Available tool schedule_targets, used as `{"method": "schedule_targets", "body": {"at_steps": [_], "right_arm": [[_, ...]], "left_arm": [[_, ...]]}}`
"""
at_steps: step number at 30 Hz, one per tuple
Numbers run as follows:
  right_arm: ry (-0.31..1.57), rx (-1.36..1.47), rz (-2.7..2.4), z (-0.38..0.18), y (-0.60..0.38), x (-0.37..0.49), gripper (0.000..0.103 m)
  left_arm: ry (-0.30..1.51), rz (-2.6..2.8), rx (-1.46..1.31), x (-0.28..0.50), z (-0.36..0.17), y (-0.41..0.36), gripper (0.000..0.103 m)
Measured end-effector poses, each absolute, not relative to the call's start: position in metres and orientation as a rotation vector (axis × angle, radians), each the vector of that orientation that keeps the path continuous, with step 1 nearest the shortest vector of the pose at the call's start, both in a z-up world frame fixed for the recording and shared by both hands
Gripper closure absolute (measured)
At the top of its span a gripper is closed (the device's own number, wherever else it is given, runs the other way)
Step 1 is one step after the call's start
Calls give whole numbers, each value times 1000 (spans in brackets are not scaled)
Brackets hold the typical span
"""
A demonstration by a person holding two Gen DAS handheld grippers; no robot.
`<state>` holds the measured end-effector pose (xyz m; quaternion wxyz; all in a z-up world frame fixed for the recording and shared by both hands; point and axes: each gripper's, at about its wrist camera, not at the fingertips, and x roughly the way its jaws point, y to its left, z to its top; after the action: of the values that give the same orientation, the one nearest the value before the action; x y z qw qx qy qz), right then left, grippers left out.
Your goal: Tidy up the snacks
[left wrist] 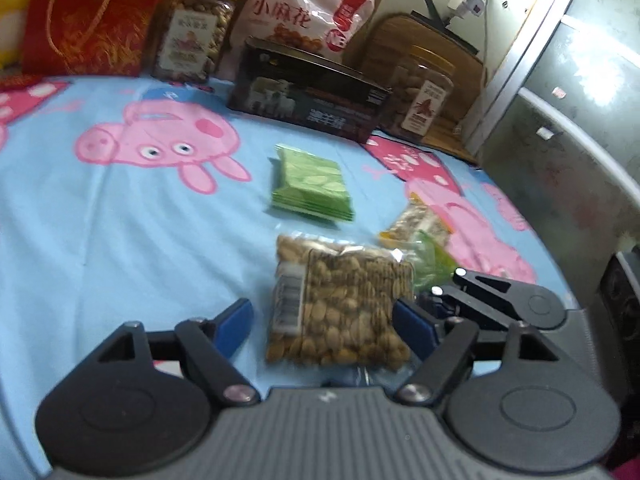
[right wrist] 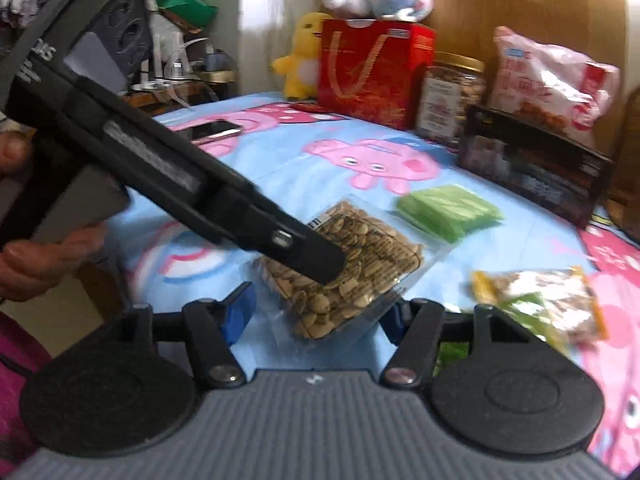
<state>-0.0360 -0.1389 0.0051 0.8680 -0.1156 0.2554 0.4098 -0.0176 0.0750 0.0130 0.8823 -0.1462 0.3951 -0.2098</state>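
Both my claws, left (left wrist: 324,320) and right (right wrist: 316,312), stand spread around the nut bag (left wrist: 340,304) at lower centre; I should pinch its edges evenly before lifting.

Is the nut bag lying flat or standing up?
Flat. The nut bag lies label-up on the sheet, between the open left claw's fingers.

The left gripper (right wrist: 320,264) covers part of the clear nut bag (right wrist: 352,264) in the right wrist view. Right of it, the yellow-edged snack packet (right wrist: 540,300) smears with blur. The black box (left wrist: 308,100) has unreadable print.
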Motion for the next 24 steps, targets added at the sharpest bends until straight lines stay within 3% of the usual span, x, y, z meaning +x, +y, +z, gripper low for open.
{"method": "schedule_targets", "body": {"at_steps": [14, 17, 19, 24], "right_arm": [[525, -172, 672, 6, -197, -38, 23], [529, -163, 672, 5, -201, -37, 25], [533, -173, 686, 4, -196, -38, 34], [512, -198, 700, 6, -189, -39, 42]], "left_arm": [[881, -549, -327, 9, 14, 40, 24], [888, -568, -304, 14, 13, 28, 24], [890, -581, -298, 16, 13, 22, 25], [883, -570, -272, 16, 14, 13, 25]]}}
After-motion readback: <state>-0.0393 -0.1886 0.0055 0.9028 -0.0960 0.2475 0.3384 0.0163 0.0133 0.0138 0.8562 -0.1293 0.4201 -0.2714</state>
